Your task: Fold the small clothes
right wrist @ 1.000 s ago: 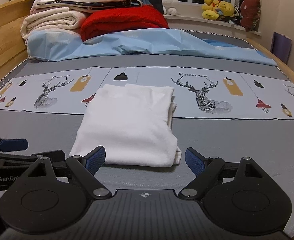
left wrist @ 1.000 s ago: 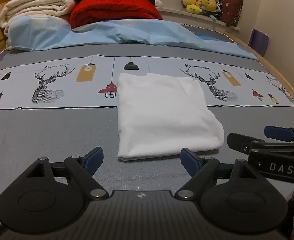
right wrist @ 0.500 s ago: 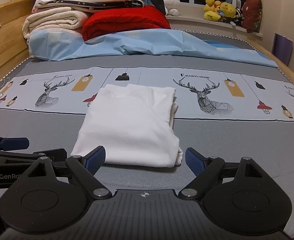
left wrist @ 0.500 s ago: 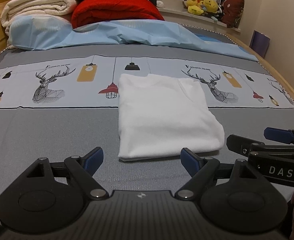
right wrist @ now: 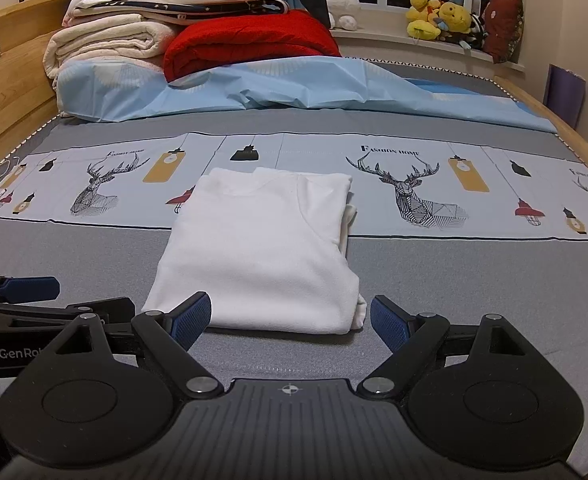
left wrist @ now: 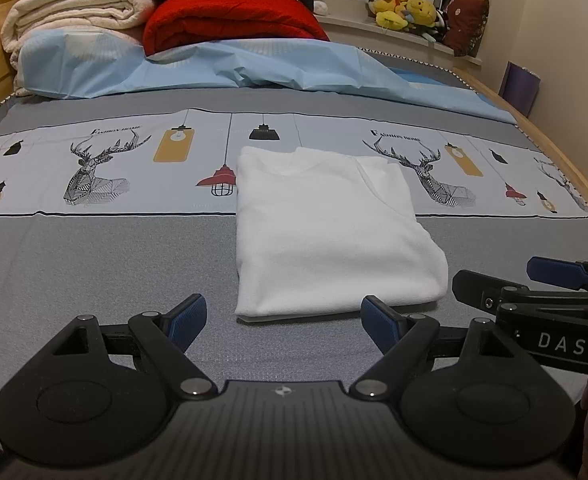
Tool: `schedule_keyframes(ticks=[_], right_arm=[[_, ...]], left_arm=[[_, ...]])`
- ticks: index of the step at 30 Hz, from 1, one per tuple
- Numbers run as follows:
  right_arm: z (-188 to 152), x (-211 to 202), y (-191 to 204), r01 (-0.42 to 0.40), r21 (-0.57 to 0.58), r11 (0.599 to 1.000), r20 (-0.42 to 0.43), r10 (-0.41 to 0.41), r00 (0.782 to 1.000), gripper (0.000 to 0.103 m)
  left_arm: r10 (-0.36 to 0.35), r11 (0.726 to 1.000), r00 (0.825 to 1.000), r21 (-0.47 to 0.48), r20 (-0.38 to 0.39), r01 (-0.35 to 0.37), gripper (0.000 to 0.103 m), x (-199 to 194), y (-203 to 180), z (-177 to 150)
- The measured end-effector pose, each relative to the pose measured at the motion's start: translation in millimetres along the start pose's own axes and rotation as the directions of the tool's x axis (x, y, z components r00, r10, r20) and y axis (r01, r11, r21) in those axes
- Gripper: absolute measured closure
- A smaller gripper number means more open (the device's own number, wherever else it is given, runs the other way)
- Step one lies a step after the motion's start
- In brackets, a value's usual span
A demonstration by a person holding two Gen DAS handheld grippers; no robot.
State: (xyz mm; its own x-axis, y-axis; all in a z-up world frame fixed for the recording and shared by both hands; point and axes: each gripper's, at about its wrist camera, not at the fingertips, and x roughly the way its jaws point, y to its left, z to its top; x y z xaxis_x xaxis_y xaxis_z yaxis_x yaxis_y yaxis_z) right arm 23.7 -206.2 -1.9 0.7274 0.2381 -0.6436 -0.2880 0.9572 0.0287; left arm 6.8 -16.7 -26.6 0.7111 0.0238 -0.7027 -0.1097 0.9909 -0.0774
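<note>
Two handheld tools hover side by side over the near edge of a bed [left wrist: 73,264], each with its blue-padded fingers spread wide and holding nothing. The left tool [left wrist: 281,318] frames the near hem of a folded white garment [left wrist: 326,232] between its pads without touching it; the right tool [right wrist: 289,318] does the same from its own angle, the near hem sitting just beyond its fingertips. Each tool shows at the edge of the other's view: the right tool's arm, lettered "DAS", enters the left camera's picture from the right, and the left tool's arm enters the right camera's picture from the left.

The garment [right wrist: 257,252] lies flat in a rough rectangle at the middle of the bed, its far end with the neckline resting on a pale printed band of deer [left wrist: 97,168] and hanging lamps, its near end on plain grey fabric. A layer of cloth peeks out along its right side.

Behind it, a light blue sheet [right wrist: 294,88] is bunched across the bed. Folded cream blankets [left wrist: 77,12] and a red blanket [right wrist: 253,40] are stacked at the head, and yellow plush toys [right wrist: 438,16] sit on a ledge by the far wall.
</note>
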Motion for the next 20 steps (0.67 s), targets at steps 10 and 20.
schedule_keyframes(ticks=[10,20], right_arm=[[-0.2,0.2,0.3,-0.001,0.002,1.000,-0.001,0.001,1.000,0.015],[-1.5,0.4,2.0,-0.001,0.008,1.000,-0.001,0.001,1.000,0.015]], left_arm=[[0.001,1.000,1.000,-0.001,0.000,-0.001,0.015,0.2,-0.4,0.0],[-0.002,1.000,1.000,0.003,0.007,0.002,0.015,-1.0,-0.3,0.9]])
